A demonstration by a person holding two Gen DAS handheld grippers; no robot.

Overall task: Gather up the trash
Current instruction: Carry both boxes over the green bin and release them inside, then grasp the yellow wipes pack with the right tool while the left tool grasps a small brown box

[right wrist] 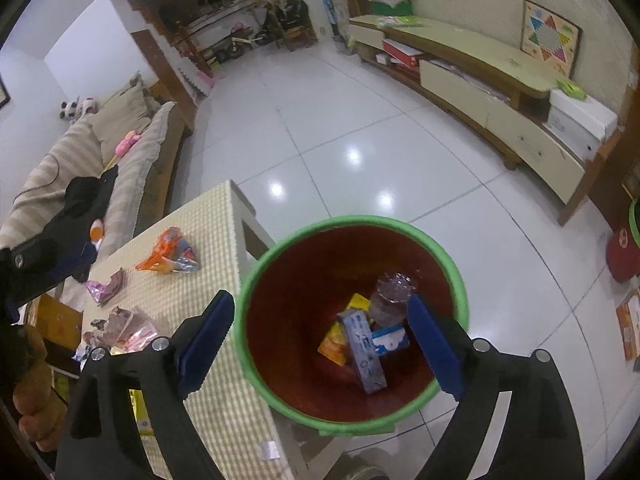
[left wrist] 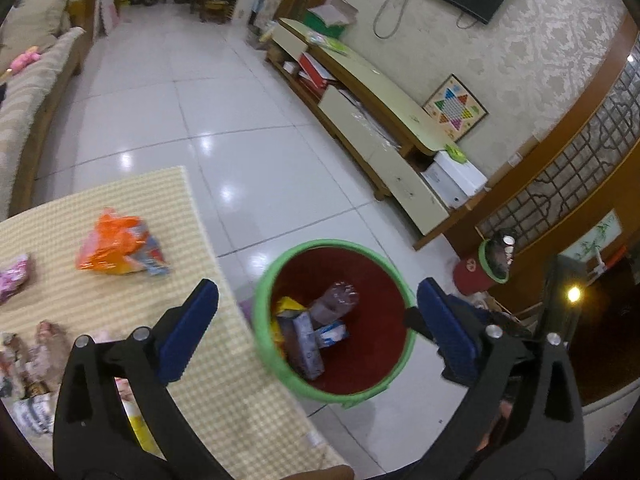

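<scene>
- We are seeing a pink wrapper [left wrist: 14, 280] lying at the table's [left wrist: 120, 184] left edge, and crumpled packets [right wrist: 124, 326] sitting near its front edge.
- We are seeing an orange wrapper [left wrist: 118, 250] resting toward the table's far right corner, apart from the rest.
- We are holding the left gripper [left wrist: 318, 304] wide open and empty, above the table's right edge and the bin [left wrist: 272, 344].
- We are looking down into the bin, red inside with a green rim, standing on the floor just beside the table's right edge; a crushed bottle [left wrist: 336, 300], a blue-grey box [right wrist: 366, 350] and a yellow packet [right wrist: 340, 336] are lying in its bottom.
- We are holding the right gripper [right wrist: 320, 308] wide open and empty too, over the bin's mouth.
</scene>
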